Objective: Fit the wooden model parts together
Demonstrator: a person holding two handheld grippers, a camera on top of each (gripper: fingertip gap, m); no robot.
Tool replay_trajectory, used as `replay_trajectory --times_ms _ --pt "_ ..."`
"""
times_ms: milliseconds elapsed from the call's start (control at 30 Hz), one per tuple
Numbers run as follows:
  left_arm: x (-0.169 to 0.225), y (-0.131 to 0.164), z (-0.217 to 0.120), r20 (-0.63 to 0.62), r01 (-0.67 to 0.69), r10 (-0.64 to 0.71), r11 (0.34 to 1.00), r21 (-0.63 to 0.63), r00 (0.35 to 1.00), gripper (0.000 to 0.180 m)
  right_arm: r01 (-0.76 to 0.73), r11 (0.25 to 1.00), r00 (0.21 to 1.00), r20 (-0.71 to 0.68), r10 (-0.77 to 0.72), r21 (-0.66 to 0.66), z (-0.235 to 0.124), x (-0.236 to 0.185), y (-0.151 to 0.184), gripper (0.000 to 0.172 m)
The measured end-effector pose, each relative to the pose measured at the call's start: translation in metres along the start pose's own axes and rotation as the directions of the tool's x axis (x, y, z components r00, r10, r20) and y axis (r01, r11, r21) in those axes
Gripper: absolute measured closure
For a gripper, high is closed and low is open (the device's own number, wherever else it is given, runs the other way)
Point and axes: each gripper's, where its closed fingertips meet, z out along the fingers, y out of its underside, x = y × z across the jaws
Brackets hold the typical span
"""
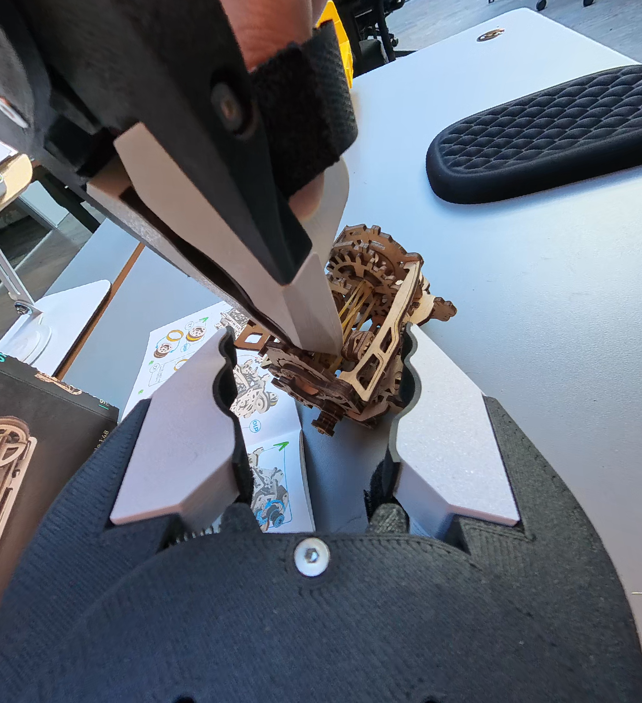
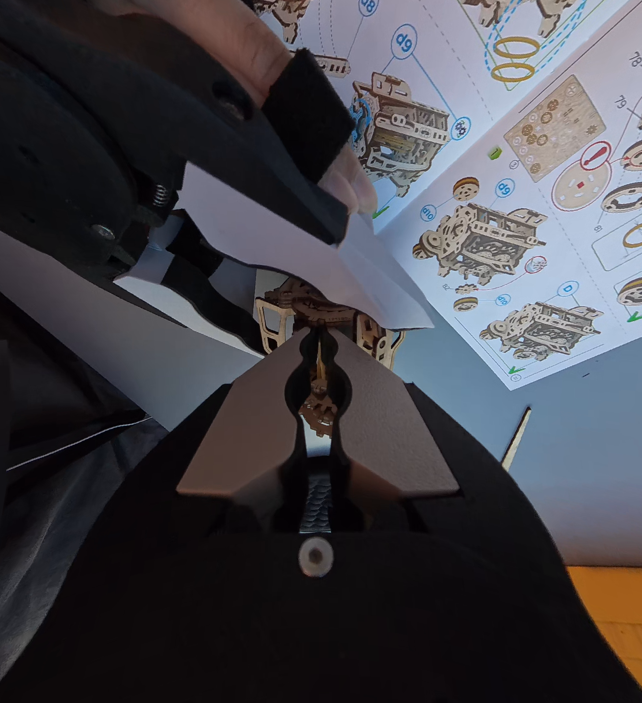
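Our left gripper (image 1: 319, 365) brackets the model (image 1: 372, 342), fingers spread wide; the right gripper (image 2: 318, 334), closed, presses into it. We should squeeze the frame before pushing harder.

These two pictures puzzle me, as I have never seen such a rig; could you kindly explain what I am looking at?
There is no robot here. A person holds a hand-held gripper in each hand, and each gripper carries a camera looking forward along its two fingers.

The left wrist view shows the left gripper wide open, its fingers on either side of a wooden model of gears and rubber bands that sits on a pale table. The right gripper comes down from above, shut, its tip at the model's top.

The right wrist view shows that same shut right gripper from behind, pointing at the model. Whether it pinches anything cannot be told.

Also on the table: an instruction sheet, a dark box, a black padded rest and a loose wooden strip.
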Motion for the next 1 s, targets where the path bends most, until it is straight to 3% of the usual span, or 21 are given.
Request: replay_trajectory --times_ms 700,1000 --pt "0.001 -0.002 0.002 0.009 -0.006 0.006 1.0 0.0 1.0 0.095 0.032 0.998 0.999 0.03 -0.033 0.05 -0.002 -0.001 0.001 0.172" --pt "0.007 -0.008 0.014 0.018 0.005 -0.005 1.0 -0.015 1.0 0.095 0.029 0.991 0.998 0.056 -0.037 0.134 -0.003 0.001 0.016 0.172"
